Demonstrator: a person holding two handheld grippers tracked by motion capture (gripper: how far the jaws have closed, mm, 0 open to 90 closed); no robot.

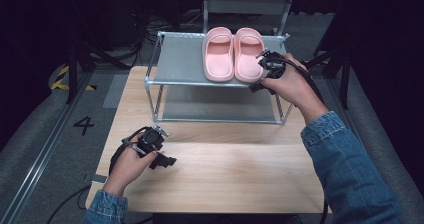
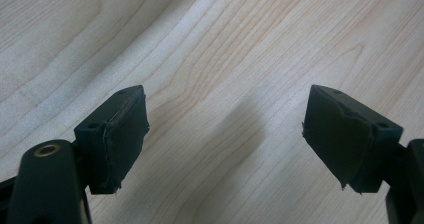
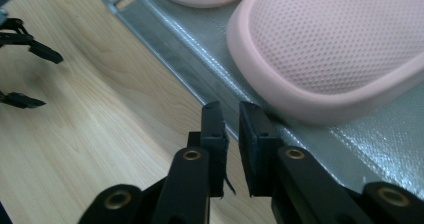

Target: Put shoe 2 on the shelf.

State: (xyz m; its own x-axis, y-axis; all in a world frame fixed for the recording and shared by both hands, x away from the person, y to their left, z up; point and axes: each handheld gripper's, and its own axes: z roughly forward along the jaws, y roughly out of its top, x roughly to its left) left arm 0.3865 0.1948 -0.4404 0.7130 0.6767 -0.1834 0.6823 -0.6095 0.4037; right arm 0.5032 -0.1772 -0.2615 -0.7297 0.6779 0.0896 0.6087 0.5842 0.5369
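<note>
Pink slippers on the top shelf of the rack, both my grippers empty.

From the high view, the pair of pink slippers sits side by side on the upper shelf of the metal rack, toes toward me, near its right end. My right gripper hovers at the shelf's front rim, just beside the heel of the right-hand slipper; in its own view the jaws stand almost shut, a thin gap between them, holding nothing. My left gripper rests low over the wooden table, well apart from the rack, jaws spread wide and empty. I judge the placing step done or nearly so. Next I would back the right gripper away from the rim without nudging the heel.
</note>
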